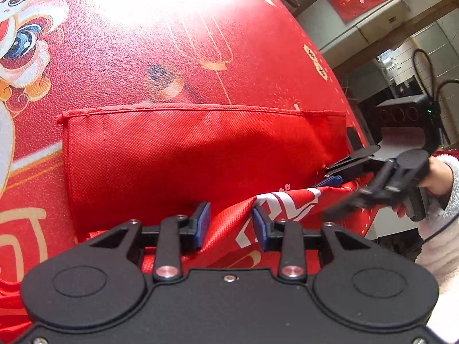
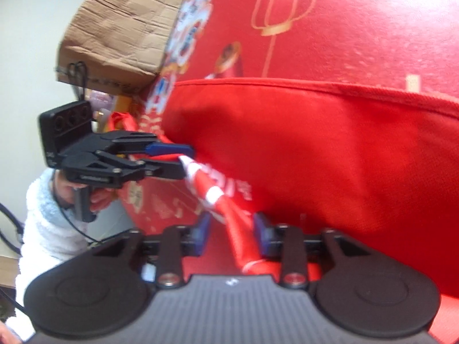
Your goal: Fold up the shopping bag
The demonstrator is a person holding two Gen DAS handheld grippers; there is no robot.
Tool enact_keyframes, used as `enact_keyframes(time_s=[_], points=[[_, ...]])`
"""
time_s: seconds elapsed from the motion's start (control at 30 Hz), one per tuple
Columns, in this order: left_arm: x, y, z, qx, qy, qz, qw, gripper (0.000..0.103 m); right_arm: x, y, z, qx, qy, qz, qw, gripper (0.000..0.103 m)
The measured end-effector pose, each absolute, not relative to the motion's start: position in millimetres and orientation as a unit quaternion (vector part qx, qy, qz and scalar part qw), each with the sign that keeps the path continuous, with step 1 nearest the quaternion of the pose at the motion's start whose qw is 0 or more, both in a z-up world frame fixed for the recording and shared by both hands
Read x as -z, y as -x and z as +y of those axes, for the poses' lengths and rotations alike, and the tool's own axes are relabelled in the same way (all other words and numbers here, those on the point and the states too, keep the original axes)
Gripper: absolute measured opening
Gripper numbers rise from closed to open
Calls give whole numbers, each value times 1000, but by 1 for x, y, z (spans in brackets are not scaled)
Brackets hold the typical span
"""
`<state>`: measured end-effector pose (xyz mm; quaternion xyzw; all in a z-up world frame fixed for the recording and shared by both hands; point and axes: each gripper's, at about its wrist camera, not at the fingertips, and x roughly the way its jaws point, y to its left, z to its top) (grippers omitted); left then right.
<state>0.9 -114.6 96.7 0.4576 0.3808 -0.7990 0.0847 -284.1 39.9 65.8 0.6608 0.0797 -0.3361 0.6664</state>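
Note:
The red non-woven shopping bag (image 1: 186, 157) lies flat on the table, its hemmed edge toward the far side. The near edge, printed in white, is lifted into a bunched fold. My left gripper (image 1: 231, 225) is shut on that fold, and fabric fills the gap between its blue pads. The right wrist view shows the left gripper (image 2: 186, 159) from the side, clamping the striped fold of the bag (image 2: 315, 157). My right gripper (image 2: 232, 228) is open. The fold runs between its fingers, touching only the right pad. In the left wrist view the right gripper (image 1: 330, 192) is blurred, jaws apart at the bag's right corner.
A red tablecloth (image 1: 143, 43) with lion and lantern prints covers the table (image 2: 344, 28). A cardboard box (image 2: 120, 28) stands past the table's left edge. The table's right edge (image 1: 338, 86) drops toward cabinets. A person's hand in a fluffy white sleeve (image 1: 447, 195) holds the right gripper.

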Motion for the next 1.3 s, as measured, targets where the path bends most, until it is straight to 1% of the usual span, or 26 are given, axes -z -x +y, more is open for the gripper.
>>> enact_keyframes(time_s=[0.03, 0.07, 0.17, 0.27, 0.37, 0.43, 0.47, 0.53, 0.6, 0.63, 0.7, 0.8, 0.83, 0.87, 0.9, 0.93, 0.97, 1.03, 1.07, 1.1, 1.13, 1.23, 1.3], points=[[-98, 1, -115, 797, -462, 378, 86, 35, -69, 278, 38, 336, -650, 89, 676, 100], [-100, 2, -114, 796, -468, 373, 88, 35, -71, 273, 38, 339, -642, 97, 680, 102], [-104, 5, -112, 798, -477, 358, 92, 34, -75, 269, 39, 340, -635, 98, 687, 102], [-105, 4, -110, 800, -476, 353, 94, 34, -90, 278, 52, 341, -608, 59, 714, 102], [-102, 5, -107, 800, -470, 360, 97, 34, -125, 285, 81, 386, -521, 24, 761, 102], [-102, 6, -104, 801, -472, 354, 97, 34, -156, 284, 109, 417, -433, -2, 799, 102], [-103, 6, -104, 801, -474, 353, 98, 34, -168, 280, 120, 440, -393, 1, 807, 102], [-104, 7, -104, 800, -476, 352, 99, 34, -192, 264, 152, 496, -270, 24, 825, 102], [-105, 7, -104, 800, -478, 350, 100, 34, -199, 253, 179, 559, -189, 11, 807, 102], [-106, 7, -103, 800, -478, 348, 101, 34, -199, 251, 186, 580, -172, 4, 796, 102], [-105, 7, -102, 801, -478, 345, 101, 34, -196, 249, 195, 614, -151, 2, 775, 102], [-105, 9, -100, 803, -479, 340, 101, 34, -190, 248, 196, 648, -147, 39, 746, 102], [-105, 9, -100, 803, -479, 339, 101, 34, -190, 248, 195, 646, -149, 57, 747, 98], [-105, 10, -100, 803, -480, 338, 100, 34, -189, 244, 194, 651, -137, 72, 743, 91], [-105, 10, -100, 803, -480, 338, 100, 34, -189, 240, 194, 656, -124, 91, 739, 69], [-105, 10, -100, 803, -480, 339, 99, 34, -188, 231, 191, 662, -103, 125, 732, 52], [-105, 10, -100, 803, -480, 339, 98, 34, -185, 220, 187, 666, -78, 166, 723, 43], [-104, 10, -100, 803, -479, 339, 97, 34, -177, 197, 180, 664, -31, 248, 704, 10], [-104, 10, -100, 804, -479, 339, 96, 34, -171, 186, 174, 656, -15, 284, 699, 4], [-104, 10, -100, 805, -478, 339, 95, 34, -164, 176, 169, 645, -6, 316, 696, 1], [-104, 10, -100, 806, -478, 338, 94, 34, -156, 165, 164, 625, 3, 355, 695, 1], [-104, 10, -99, 808, -477, 334, 91, 34, -136, 146, 154, 565, 3, 432, 703, 1], [-104, 11, -100, 807, -479, 334, 91, 34, -129, 139, 155, 531, -10, 465, 708, 1]])
